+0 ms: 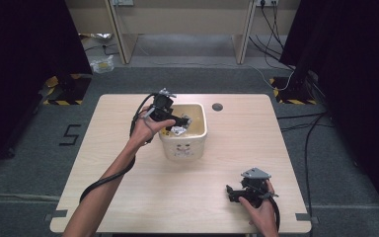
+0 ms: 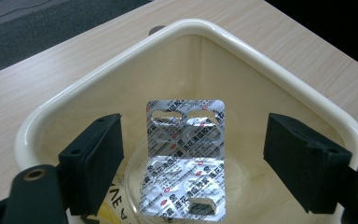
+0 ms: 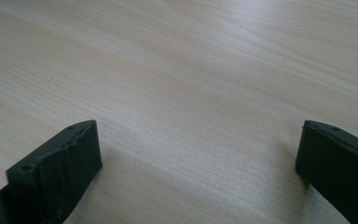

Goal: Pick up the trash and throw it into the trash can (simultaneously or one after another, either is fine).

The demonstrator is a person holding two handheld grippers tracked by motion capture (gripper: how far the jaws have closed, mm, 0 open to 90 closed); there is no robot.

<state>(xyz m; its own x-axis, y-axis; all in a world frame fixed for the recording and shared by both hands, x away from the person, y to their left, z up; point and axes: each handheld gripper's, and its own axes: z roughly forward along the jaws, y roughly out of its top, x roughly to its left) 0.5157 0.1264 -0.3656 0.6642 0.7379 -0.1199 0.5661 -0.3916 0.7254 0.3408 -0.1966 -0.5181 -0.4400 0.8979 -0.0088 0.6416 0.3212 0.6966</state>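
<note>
A cream plastic tub (image 1: pixel 197 148) stands at the middle of the wooden table (image 1: pixel 128 187). My left gripper (image 1: pixel 182 121) hangs over the tub's left rim and points into it. In the left gripper view its jaws (image 2: pixel 193 140) stand wide open over the tub (image 2: pixel 261 60). A silver blister pack of pills (image 2: pixel 186 158) leans upright inside the tub, in the gap between the jaws, and neither pad touches it. The same blister pack (image 1: pixel 178 130) glints in the high view. My right gripper (image 1: pixel 230 192) rests low over the table's front right, open with bare wood between its jaws (image 3: pixel 198 149).
Under the blister pack lie a clear round plastic piece (image 2: pixel 135 172) and a yellow printed packet (image 2: pixel 114 207). A dark round hole (image 1: pixel 217 106) sits in the tabletop behind the tub. Cables trail from both grippers toward the front edge.
</note>
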